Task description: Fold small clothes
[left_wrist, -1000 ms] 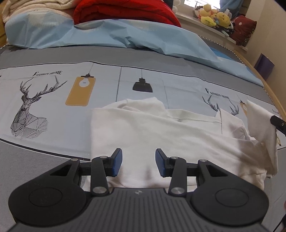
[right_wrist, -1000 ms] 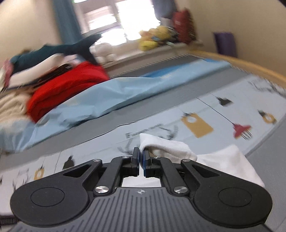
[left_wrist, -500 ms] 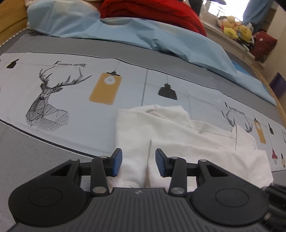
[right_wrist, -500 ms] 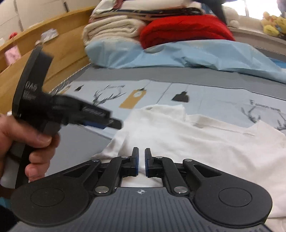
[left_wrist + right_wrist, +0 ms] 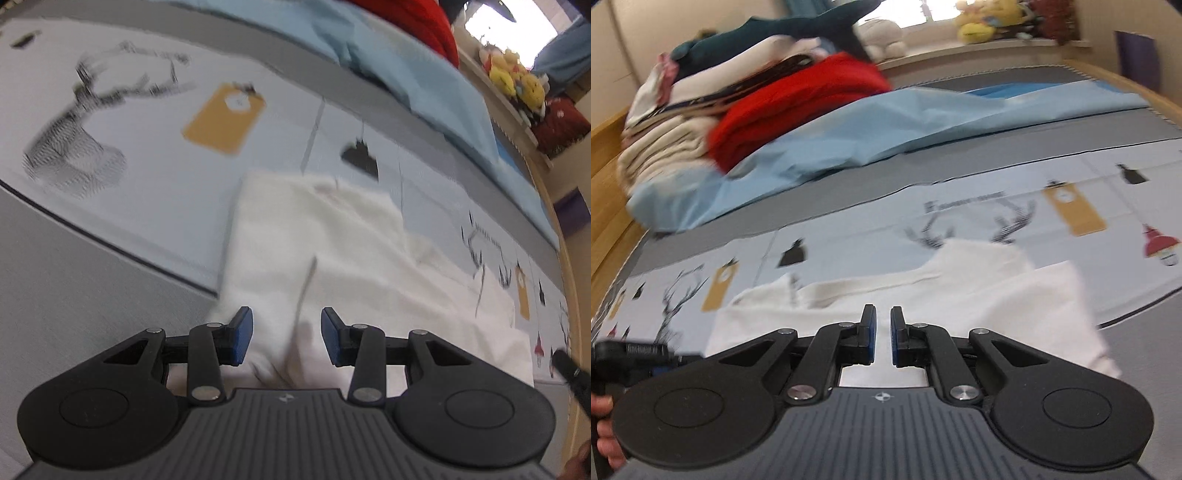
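Since a second ago my right tongs (image 5: 882, 338) have let go of the corner of the small white cotton garment (image 5: 332, 266) they held lifted, and my left tongs (image 5: 287, 341) have dropped closer to the cloth. Right jaws have just been opening a crack; nothing sits between them, only a narrow gap. Left jaws stand apart, straddling a fold in the near edge without pinching it. That garment lies flat on the bed's grey sheet with deer and lamp prints (image 5: 147, 177), well short of the light blue bedding (image 5: 849, 140) beyond.
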Available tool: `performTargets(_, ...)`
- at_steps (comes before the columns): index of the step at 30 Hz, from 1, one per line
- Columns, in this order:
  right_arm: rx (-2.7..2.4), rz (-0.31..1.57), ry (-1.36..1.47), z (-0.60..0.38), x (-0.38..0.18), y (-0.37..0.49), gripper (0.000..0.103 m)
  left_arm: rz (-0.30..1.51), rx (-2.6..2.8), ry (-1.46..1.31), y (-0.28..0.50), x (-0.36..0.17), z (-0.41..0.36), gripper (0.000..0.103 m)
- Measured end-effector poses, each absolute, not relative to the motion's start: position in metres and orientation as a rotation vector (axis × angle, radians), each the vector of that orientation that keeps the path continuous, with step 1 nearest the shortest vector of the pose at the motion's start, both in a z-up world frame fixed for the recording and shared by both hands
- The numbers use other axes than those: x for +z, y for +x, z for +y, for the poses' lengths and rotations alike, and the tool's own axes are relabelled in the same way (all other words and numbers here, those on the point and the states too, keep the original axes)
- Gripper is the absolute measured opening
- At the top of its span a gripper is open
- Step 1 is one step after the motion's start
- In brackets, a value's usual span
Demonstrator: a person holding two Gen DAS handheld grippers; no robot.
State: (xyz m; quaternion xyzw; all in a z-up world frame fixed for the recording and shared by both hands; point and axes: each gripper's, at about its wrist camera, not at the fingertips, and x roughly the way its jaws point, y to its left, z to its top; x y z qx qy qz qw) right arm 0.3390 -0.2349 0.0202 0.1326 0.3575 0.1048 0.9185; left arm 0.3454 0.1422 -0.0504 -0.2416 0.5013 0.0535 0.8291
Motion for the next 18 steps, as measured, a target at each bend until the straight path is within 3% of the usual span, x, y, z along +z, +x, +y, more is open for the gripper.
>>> performTargets(3,0.161,0.722,0.290,-0.257,0.023,0.341,0.008,1.123,0.070,-0.461,0.346,-0.065,0.123,0.038)
performTargets(5,0.116,0.721,0.305,-0.270,0.022,0.344,0.008,1.130,0.066,-0.365,0.347,-0.066,0.111,0.019)
performTargets(8,0.045,0.719,0.347,-0.290,0.021,0.348,0.008,1.077,0.054,-0.205,0.344,-0.048,0.097,0.003)
performTargets(13,-0.075,0.711,0.432,-0.319,0.018,0.351,0.008,0.875,0.114,-0.184,0.324,0.005,0.101,0.003)
performTargets(18,-0.122,0.728,0.476,-0.328,0.009,0.352,0.008,1.025,0.279,-0.260,0.330,-0.021,0.133,0.004)
